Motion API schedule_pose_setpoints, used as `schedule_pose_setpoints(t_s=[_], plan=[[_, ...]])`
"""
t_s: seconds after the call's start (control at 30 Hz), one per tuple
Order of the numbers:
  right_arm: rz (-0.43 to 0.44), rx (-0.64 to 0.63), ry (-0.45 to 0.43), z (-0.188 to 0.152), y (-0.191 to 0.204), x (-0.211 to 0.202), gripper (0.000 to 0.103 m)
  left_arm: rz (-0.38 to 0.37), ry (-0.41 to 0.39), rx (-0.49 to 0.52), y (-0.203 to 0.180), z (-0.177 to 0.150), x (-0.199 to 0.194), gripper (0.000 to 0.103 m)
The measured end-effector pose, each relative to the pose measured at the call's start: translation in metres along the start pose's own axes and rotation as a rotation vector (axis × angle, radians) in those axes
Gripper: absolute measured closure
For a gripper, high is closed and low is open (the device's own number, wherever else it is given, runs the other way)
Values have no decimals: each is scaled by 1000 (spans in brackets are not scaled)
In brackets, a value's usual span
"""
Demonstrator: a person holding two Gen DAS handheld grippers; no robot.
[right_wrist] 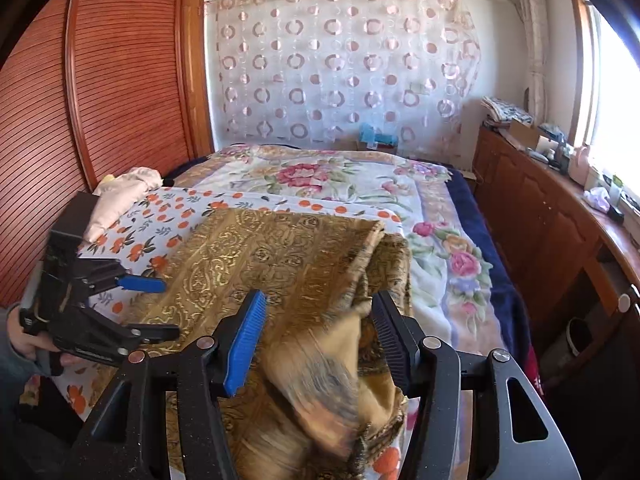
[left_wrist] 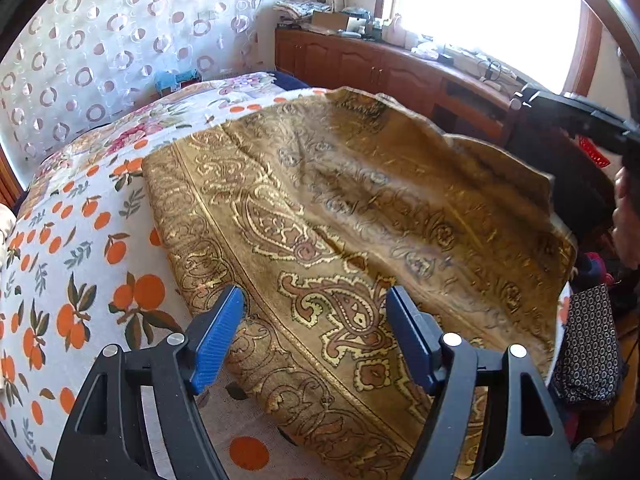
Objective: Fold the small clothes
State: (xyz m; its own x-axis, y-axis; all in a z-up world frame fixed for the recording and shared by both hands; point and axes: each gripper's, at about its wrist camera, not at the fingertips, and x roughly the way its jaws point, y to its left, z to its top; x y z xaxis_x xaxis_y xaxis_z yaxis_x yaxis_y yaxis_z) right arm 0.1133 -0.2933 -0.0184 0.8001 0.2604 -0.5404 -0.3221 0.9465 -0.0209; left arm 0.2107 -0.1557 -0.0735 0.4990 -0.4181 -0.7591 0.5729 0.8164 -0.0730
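Observation:
A gold paisley cloth [left_wrist: 340,208] lies spread over the orange-print sheet [left_wrist: 80,264] on the bed. My left gripper [left_wrist: 316,320] hovers open just above the cloth's near border, with nothing between its blue pads [left_wrist: 218,340]. In the right wrist view the cloth [right_wrist: 280,264] has one edge folded over itself. A loose, blurred fold [right_wrist: 328,376] hangs between the fingers of my right gripper [right_wrist: 318,340], which stands open; the pads do not press on it. The left gripper [right_wrist: 160,308] shows at the left, open over the cloth's edge and held by a hand [right_wrist: 28,340].
A floral blanket [right_wrist: 320,176] covers the far half of the bed. A pale pink bundle [right_wrist: 124,192] lies by the slatted wooden door [right_wrist: 100,100]. A cluttered wooden cabinet [right_wrist: 540,220] runs under the window on the right. A dotted curtain [right_wrist: 340,72] hangs behind.

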Motion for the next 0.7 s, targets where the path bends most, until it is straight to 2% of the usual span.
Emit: schedule_pose_setpoints(t_s=[0.13, 0.3, 0.4, 0.5, 0.53, 0.57, 0.6, 0.63, 0.67, 0.7], plan=[[-4, -41, 14, 2, 9, 3, 45, 23, -4, 15, -3, -5, 6, 28], [-67, -79, 122, -8, 3, 33, 44, 42, -2, 29, -6, -7, 8, 27], [-111, -52, 200, -19, -14, 52, 44, 59, 13, 40, -8, -8, 11, 22], [-78, -5, 231, -26, -31, 59, 44, 59, 14, 39, -8, -8, 10, 22], [-66, 1, 236, -27, -33, 59, 48, 59, 14, 39, -8, -7, 11, 22], [-46, 0, 240, -28, -35, 59, 62, 60, 14, 40, -8, -7, 11, 22], [-26, -4, 246, -26, -34, 59, 68, 59, 14, 42, -8, -7, 10, 22], [-12, -10, 252, -25, -34, 59, 87, 56, 13, 46, -7, -7, 10, 22], [-12, -21, 248, -24, -34, 57, 100, 53, 14, 50, -7, -6, 9, 22], [-24, -30, 231, -22, -35, 53, 100, 56, 15, 54, -6, -5, 6, 22]])
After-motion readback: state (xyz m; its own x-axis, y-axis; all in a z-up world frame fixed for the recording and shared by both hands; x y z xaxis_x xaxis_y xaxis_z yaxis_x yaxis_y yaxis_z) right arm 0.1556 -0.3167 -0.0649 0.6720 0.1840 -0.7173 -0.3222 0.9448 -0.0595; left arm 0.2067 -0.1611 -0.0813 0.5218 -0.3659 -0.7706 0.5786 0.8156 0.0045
